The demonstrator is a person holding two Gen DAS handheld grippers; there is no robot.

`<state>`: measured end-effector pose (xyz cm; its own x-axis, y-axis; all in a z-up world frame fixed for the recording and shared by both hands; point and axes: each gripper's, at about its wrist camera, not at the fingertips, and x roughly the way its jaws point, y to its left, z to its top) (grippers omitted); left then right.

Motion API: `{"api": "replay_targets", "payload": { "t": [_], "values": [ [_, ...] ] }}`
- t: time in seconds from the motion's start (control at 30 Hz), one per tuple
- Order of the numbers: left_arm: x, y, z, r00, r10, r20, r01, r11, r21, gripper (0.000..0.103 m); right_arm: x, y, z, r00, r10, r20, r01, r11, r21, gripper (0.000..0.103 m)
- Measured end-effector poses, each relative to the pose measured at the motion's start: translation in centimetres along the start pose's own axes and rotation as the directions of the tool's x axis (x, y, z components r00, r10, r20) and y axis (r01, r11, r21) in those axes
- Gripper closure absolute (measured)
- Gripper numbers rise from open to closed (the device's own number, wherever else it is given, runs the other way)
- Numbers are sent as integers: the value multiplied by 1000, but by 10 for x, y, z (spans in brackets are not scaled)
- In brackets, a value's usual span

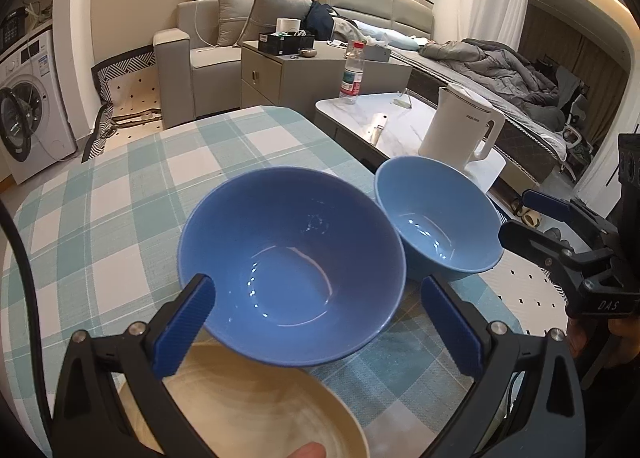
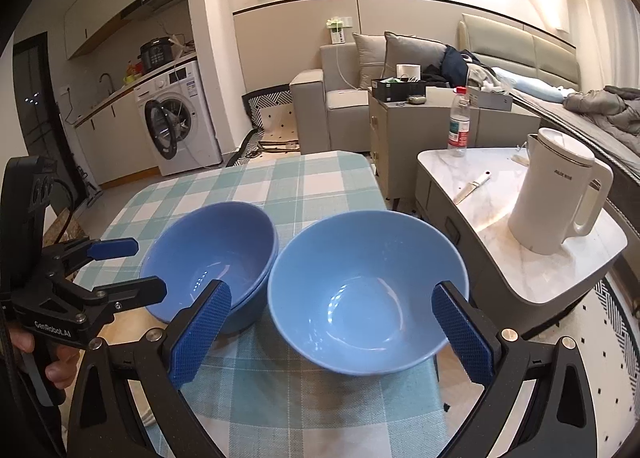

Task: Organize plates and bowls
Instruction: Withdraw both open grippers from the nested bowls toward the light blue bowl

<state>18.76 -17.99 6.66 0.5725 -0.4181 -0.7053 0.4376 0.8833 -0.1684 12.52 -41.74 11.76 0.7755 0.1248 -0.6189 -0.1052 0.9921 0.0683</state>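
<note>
A dark blue bowl (image 1: 292, 258) stands on the checked tablecloth (image 1: 120, 198), its near side over a cream plate (image 1: 248, 410). My left gripper (image 1: 320, 322) is open, its pads on either side of that bowl's near rim without pressing. In the right wrist view the dark blue bowl (image 2: 212, 258) shows a double rim, like two nested bowls. A lighter blue bowl (image 2: 368, 294) stands to its right, near the table's right edge. My right gripper (image 2: 332, 288) is open and straddles this bowl's near side. The light blue bowl (image 1: 436, 218) and right gripper (image 1: 516, 216) also show in the left wrist view, the left gripper (image 2: 140, 268) in the right wrist view.
A low marble side table (image 2: 480, 194) stands right of the checked table with a white kettle (image 2: 556, 194), a water bottle (image 2: 458, 126) and a knife (image 2: 472, 188). Behind are a cabinet, sofa and bed; a washing machine (image 2: 180, 126) is at far left.
</note>
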Motion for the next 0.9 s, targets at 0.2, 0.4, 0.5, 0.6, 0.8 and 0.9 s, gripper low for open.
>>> {"api": "replay_targets", "payload": {
  "t": [0.2,0.4,0.5,0.6,0.8,0.9],
  "values": [
    [-4,-15,1,1000,-15,6,15,1000,16,0,-7,-9,1,1000,-20,7,20,1000,3,1],
    [-4,-28,0,999,-43,0,43,999,24,0,-5,-20,-3,999,-53,-5,53,998,28,1],
    [-2,-34,-1,998,-60,-9,61,998,30,0,-7,-25,-7,998,-61,-10,61,997,38,1],
    [-1,-40,-3,997,-78,-15,79,996,29,0,-9,-30,-10,997,-70,-13,71,996,48,1],
    [6,-47,-1,995,-92,-29,93,995,22,2,-12,-39,-11,996,-85,-14,86,994,64,1],
    [9,-52,-1,995,-90,-39,91,995,30,2,-10,-44,-11,996,-89,-11,89,993,71,1]
  ]
}}
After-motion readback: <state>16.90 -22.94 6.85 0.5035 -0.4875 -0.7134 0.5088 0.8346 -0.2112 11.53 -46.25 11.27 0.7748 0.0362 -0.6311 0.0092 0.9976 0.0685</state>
